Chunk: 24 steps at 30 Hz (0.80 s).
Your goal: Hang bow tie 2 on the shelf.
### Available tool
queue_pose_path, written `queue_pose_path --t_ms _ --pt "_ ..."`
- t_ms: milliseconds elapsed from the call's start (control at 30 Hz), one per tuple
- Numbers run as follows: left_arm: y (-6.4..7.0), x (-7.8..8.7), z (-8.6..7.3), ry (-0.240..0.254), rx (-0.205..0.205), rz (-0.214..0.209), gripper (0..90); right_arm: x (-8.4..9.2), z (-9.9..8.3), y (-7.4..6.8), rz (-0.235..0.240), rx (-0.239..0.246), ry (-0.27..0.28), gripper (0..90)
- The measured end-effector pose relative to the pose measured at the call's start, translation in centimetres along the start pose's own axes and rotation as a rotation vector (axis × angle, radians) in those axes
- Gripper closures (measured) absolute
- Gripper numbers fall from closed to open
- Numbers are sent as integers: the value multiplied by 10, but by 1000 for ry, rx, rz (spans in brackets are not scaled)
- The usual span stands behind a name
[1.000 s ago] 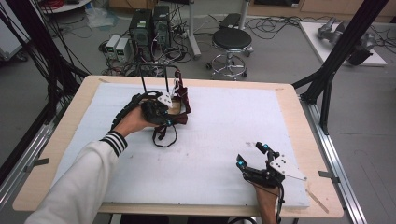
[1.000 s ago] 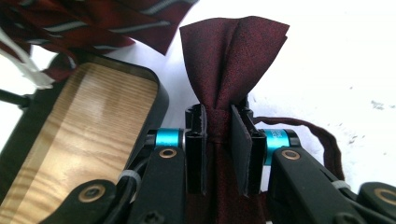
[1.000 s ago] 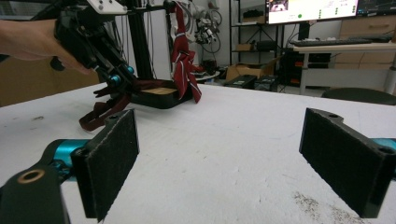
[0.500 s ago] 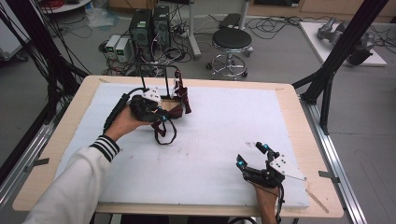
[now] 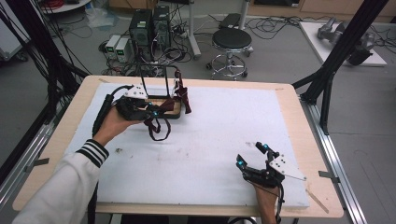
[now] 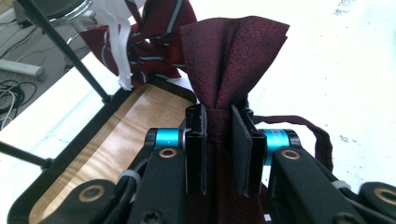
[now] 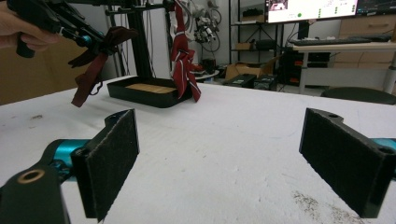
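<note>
**Dark red bow tie pinched at its knot, held above the stand's tray**

The bow tie [image 6: 233, 56] is deep maroon with a fine speckled weave. In the left gripper view one wing fans out wide above the jaws, folded into soft pleats that narrow down to the waist. A thin strap of the same cloth loops out at the right of that frame. In the high view the strap hangs as a loose loop below the left gripper [image 5: 152, 113], left of centre in the upper half of the frame.

The tie's second wing is hidden behind the gripper body at the bottom of the left gripper view. Where the strap ends cannot be made out. Behind it, a striped red tie [image 6: 159, 42] on the black stand [image 5: 159, 81] is cut off by the top edge.

The left gripper's jaws are clenched on the tie's waist, one pad on each side, with the wing rising straight out beyond the tips. It hangs over the near corner of the stand's wooden-floored tray [image 6: 116, 135], clear of the white table [image 5: 210, 154].

The right gripper [image 5: 254, 156], at the lower right of the high view, stands released, jaws wide apart with nothing between them.
</note>
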<state>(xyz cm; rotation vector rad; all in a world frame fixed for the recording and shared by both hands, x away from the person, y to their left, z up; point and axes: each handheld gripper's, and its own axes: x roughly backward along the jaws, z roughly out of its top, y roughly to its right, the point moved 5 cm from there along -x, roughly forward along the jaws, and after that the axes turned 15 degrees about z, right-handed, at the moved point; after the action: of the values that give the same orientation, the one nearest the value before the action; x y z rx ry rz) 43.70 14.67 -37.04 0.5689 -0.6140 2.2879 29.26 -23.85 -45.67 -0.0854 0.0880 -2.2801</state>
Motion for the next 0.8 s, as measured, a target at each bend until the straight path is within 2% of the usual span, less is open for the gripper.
queue_pose_path --t_ms 167,333,800 --pt "-4 5 -1 15 8 12 762 0 0 0 -4 4 1 111" --pt "-10 14 1 47 33 37 763 0 0 0 -4 4 2 111" --pt "-34 44 1 155 117 138 763 0 0 0 -4 6 0 111"
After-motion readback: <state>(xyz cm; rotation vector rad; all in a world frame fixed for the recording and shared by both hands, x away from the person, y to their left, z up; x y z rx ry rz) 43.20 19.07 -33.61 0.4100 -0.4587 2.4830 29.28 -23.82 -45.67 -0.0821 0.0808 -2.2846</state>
